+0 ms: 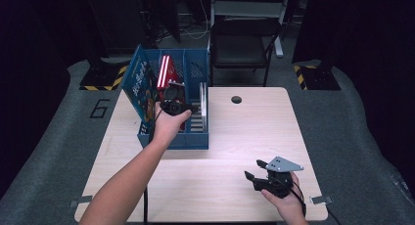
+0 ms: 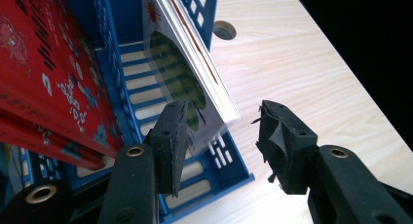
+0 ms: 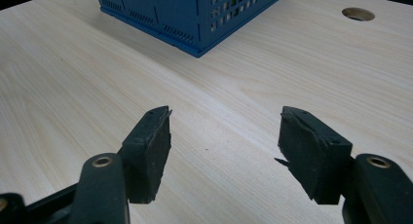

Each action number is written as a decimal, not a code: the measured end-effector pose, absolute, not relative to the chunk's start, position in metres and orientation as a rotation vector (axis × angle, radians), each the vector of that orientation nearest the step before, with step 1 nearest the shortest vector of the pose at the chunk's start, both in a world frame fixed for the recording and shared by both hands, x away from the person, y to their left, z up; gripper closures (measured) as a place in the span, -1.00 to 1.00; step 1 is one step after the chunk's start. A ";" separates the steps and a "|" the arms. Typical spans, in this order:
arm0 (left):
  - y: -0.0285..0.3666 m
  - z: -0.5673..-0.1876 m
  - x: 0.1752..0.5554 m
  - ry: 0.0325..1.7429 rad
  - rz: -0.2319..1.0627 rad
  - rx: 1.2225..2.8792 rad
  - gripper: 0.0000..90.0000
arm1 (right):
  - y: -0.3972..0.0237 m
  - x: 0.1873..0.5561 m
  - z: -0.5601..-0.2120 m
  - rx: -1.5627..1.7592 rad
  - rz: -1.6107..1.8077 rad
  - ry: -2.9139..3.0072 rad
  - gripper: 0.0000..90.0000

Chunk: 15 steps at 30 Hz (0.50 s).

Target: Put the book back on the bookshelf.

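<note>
A blue slotted file rack [image 1: 195, 137] stands at the table's back left. It holds a red book [image 1: 166, 71], a blue picture book [image 1: 139, 85] leaning at its left wall, and a thin white book [image 1: 203, 100] in the right compartment. My left gripper [image 1: 193, 108] hovers over the rack, open. In the left gripper view the white book [image 2: 185, 58] leans with its lower corner between the open jaws of my left gripper [image 2: 223, 112], untouched by either pad; the red book [image 2: 48, 78] sits to the left. My right gripper [image 1: 253, 168] rests low at the front right, open over bare wood [image 3: 225, 114].
The wooden table [image 1: 244, 132] has a round cable hole [image 1: 236, 99] right of the rack, also visible as the hole [image 3: 358, 13]. A black chair [image 1: 242, 44] stands behind the table. The rack's corner [image 3: 195, 24] lies ahead of the right gripper.
</note>
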<state>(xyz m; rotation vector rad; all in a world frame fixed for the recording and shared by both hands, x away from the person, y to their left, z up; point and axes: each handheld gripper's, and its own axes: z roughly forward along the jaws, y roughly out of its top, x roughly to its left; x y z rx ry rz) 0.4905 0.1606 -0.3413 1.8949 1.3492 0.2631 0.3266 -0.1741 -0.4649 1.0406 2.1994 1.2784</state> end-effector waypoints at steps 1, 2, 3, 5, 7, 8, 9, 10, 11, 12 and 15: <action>0.162 -0.341 0.489 1.338 0.261 1.906 0.19 | -0.174 0.327 -0.465 1.040 1.278 2.199 -0.21; 0.163 -0.340 0.488 1.340 0.259 1.907 0.19 | -0.175 0.327 -0.465 1.033 1.277 2.204 -0.20; 0.163 -0.340 0.486 1.335 0.255 1.911 0.19 | -0.175 0.327 -0.465 1.032 1.277 2.205 -0.20; 0.165 -0.339 0.483 1.316 0.258 1.921 0.19 | -0.175 0.326 -0.465 1.037 1.277 2.201 -0.21; 0.166 -0.339 0.478 1.301 0.257 1.926 0.18 | -0.175 0.326 -0.465 1.039 1.280 2.194 -0.21; 0.166 -0.339 0.476 1.302 0.253 1.925 0.18 | -0.175 0.327 -0.465 1.039 1.278 2.199 -0.21; 0.166 -0.338 0.474 1.291 0.253 1.931 0.18 | -0.175 0.327 -0.465 1.039 1.278 2.200 -0.21; 0.166 -0.338 0.472 1.287 0.255 1.933 0.18 | -0.175 0.327 -0.465 1.037 1.278 2.200 -0.21; 0.166 -0.338 0.470 1.278 0.252 1.940 0.18 | -0.175 0.327 -0.465 1.032 1.274 2.205 -0.20; 0.166 -0.338 0.469 1.271 0.254 1.944 0.18 | -0.174 0.327 -0.465 1.040 1.277 2.198 -0.20; 0.165 -0.340 0.462 1.257 0.239 1.955 0.18 | -0.174 0.327 -0.465 1.035 1.273 2.206 -0.21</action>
